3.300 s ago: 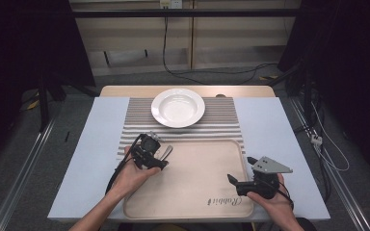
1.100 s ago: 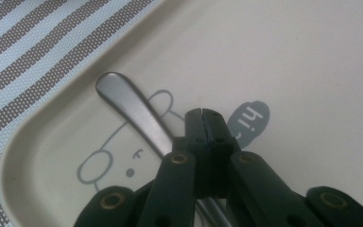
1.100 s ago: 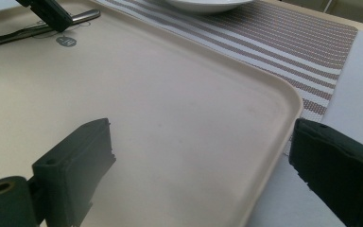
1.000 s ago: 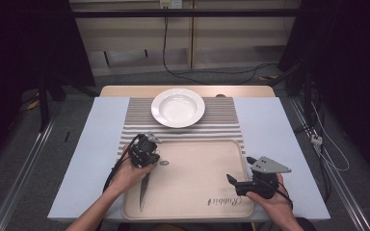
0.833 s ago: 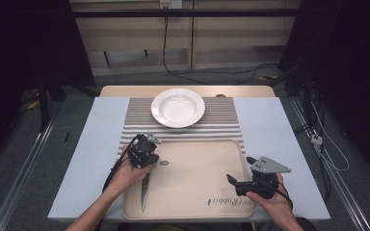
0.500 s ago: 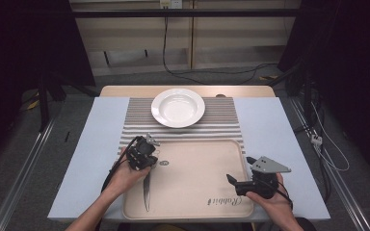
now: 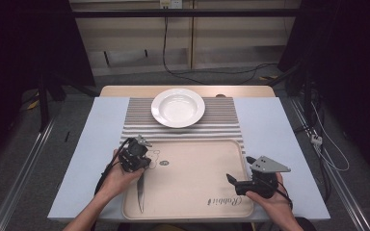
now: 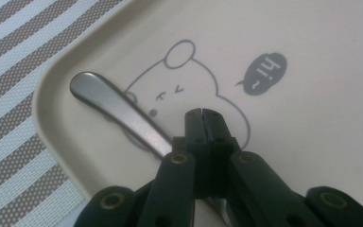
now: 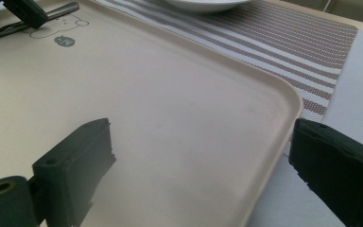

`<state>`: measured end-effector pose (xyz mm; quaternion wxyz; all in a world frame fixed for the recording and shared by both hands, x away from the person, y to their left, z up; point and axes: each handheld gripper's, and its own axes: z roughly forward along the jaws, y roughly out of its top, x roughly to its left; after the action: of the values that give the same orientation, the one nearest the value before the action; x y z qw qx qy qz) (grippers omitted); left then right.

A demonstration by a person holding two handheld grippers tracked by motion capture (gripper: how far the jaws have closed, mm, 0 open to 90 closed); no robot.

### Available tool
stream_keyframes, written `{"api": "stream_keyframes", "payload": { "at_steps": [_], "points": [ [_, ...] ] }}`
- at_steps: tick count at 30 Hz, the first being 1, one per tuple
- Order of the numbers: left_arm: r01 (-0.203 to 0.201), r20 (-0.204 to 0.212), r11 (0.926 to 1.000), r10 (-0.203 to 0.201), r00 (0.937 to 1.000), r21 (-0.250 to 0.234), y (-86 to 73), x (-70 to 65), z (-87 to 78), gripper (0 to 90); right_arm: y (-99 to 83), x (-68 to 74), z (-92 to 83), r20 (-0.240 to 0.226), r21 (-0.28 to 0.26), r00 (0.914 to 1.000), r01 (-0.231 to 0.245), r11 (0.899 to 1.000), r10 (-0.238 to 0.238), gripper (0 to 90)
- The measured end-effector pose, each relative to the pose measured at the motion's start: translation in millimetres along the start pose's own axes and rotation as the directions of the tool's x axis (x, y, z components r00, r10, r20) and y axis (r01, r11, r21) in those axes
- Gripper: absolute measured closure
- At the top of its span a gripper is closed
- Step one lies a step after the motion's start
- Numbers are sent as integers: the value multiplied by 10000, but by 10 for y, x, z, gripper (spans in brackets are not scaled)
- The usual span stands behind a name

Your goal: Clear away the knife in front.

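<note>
left gripper [image 8: 202, 113]: jaws closed, nothing clamped
knife [image 8: 118, 111]: laid just left of its tips, on tray [image 8: 312, 142]
right gripper [image 9: 201, 158]: jaws spread wide

left gripper [image 8: 202, 112]: jaws pressed together, tips angled downward
right gripper [image 9: 201, 156]: jaws spread wide, held low

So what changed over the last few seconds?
The knife now lies on the tray with its blade toward the near edge; in the earliest picture no blade showed there. The left claw is shut beside its handle, barely shifted. Right claw, plate and striped mat are unchanged.
</note>
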<state>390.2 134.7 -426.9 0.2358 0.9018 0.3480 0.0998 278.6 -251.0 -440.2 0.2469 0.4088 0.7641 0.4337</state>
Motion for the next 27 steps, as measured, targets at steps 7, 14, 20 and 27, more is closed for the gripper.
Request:
{"api": "stream_keyframes", "payload": {
  "at_steps": [7,14,20,27],
  "points": [
    [103,219,9999,-104,9997,62,-71,73,-46,900,-1,-2,5,5,28,10000,-30,10000,30,70],
    [175,178,9998,-177,9997,110,-142,97,-92,898,0,-4,8,10,23,10000,-15,10000,15,70],
    [66,40,9999,-67,10000,125,-147,61,-101,860,0,-3,4,31,23,10000,-38,10000,38,70],
    [-41,498,9998,50,9987,-185,-148,58,-91,761,-5,-7,-6,96,1,9999,-95,10000,95,70]
  ]
}}
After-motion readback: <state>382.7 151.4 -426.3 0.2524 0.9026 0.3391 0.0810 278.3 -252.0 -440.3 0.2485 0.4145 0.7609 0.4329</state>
